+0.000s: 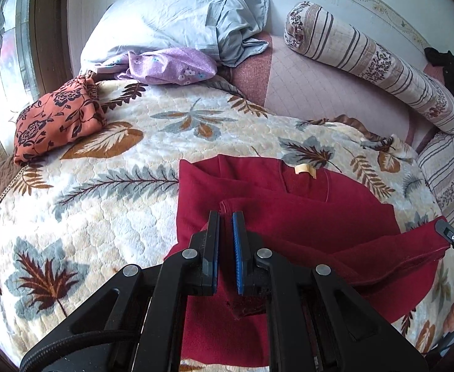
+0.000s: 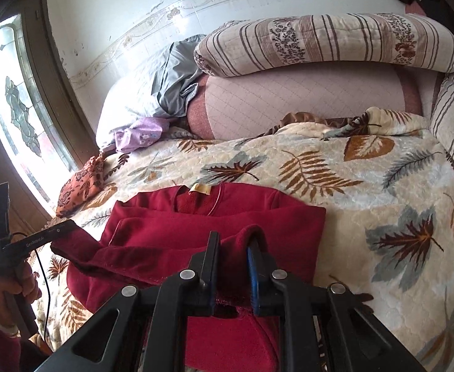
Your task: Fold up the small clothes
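- A red fleece top (image 1: 289, 217) lies partly folded on the leaf-patterned blanket (image 1: 103, 210), its collar and yellow neck label (image 1: 305, 170) turned toward the pillows.
- In the left wrist view, the left gripper (image 1: 226, 217) has its fingers nearly closed, pinching a fold of the red fabric between the blue pads (image 1: 237, 248); the cloth bunches below them.
- In the right wrist view, the right gripper (image 2: 233, 241) clamps a raised ridge of the same top (image 2: 196, 217), with fabric humped over and between the two fingers.
- Only the right wrist view shows the person's left hand (image 2: 13, 282) around the left gripper's handle, a black cable hanging beside it, and the lifted hem held at that gripper's tip (image 2: 61, 228).
- Only the left wrist view shows the right gripper's black tip (image 1: 453, 238) at the far right edge, touching the garment's raised corner.
- Both views show an orange floral cloth (image 1: 56, 117) near the window (image 2: 16, 108), a purple floral cloth (image 1: 171, 65) against the grey pillow (image 1: 177, 21), and a striped bolster (image 2: 329, 40) by the wall.
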`<state>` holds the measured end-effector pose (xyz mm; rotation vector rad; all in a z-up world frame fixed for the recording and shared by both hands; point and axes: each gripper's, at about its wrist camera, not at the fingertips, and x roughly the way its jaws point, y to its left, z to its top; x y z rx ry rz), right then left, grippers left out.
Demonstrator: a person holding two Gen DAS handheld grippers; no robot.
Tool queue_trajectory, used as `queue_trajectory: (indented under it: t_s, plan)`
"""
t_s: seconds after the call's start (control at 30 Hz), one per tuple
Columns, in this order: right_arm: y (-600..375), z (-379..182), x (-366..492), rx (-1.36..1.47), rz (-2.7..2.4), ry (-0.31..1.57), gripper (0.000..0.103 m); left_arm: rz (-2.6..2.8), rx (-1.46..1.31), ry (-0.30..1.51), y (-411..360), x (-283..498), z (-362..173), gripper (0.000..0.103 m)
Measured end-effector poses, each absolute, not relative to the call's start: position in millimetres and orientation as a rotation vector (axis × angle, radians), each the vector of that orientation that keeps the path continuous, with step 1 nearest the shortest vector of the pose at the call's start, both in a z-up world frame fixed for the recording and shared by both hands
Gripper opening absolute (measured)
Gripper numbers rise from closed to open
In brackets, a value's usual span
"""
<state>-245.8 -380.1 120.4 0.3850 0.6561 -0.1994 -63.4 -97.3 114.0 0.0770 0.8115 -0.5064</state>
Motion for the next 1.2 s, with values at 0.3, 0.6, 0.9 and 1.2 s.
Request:
queue_trajectory:
  t_s: [0.3,0.6,0.9,1.2]
  plan:
    - [-391,114,-210,0.308,-0.260,0.674,0.015,-0.473,0.110,0.805,-119,-36,106,0.007]
    - [-409,100,-186,0.332,-0.289,0.696,0.015,-0.449,0.142,0.817,-137,-9,94,0.007]
    - [-442,91,-184,0.482,-0.285,0.701,0.015,-0.420,0.154,0.836,-145,14,82,0.007]
    - [-449,67,-160,0.494,-0.268,0.775,0.076,-0.421,0.119,0.881,-140,24,73,0.007]
